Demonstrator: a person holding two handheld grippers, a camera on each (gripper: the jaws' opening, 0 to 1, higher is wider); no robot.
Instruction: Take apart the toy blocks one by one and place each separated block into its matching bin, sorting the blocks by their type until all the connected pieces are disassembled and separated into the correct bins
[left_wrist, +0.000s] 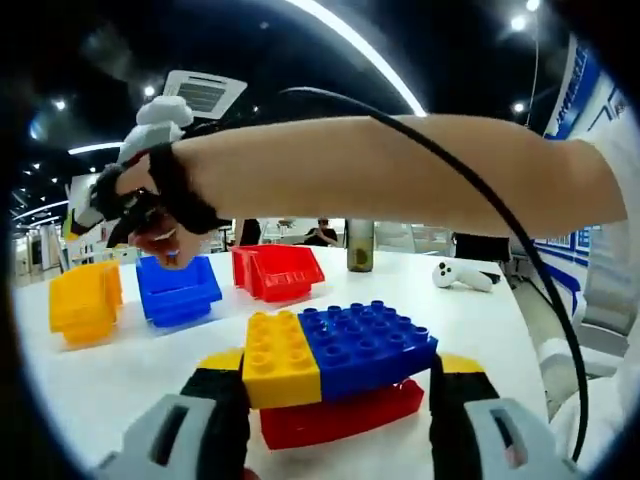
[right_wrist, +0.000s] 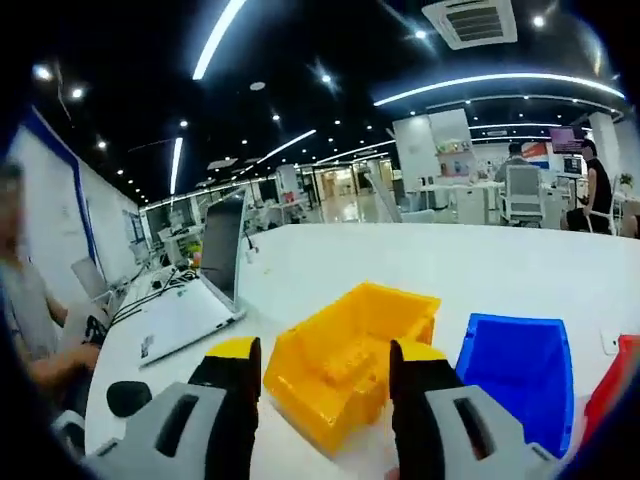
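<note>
1. The left gripper (left_wrist: 335, 400) is held low over the desk (left_wrist: 110, 375), its jaws spread wide on either side of a block stack (left_wrist: 335, 375); whether the pads touch the stack cannot be told.
2. The stack is seen joined: a yellow block (left_wrist: 280, 358) and a blue block (left_wrist: 365, 345) side by side on top, a red block (left_wrist: 340, 418) beneath.
3. The right gripper (right_wrist: 325, 400) hovers above the yellow bin (right_wrist: 340, 375), jaws apart and nothing held between them. In the left gripper view it is spotted up by the blue bin (left_wrist: 177, 290), carried by a hand (left_wrist: 160, 205) in a black strap.
4. One yellow block (right_wrist: 345, 362) is seen lying inside the yellow bin, so at least one piece is judged sorted.
5. The blue bin, just beside, looks bare inside as far as can be seen; the red bin (left_wrist: 278, 272) stands next along, its contents unclear.
6. Left to do, by judgement: the three-piece stack is to be split and each block dropped in its colour.
7. Farther out, a laptop (right_wrist: 205, 290) and a white controller (left_wrist: 460, 275) are noted.
</note>
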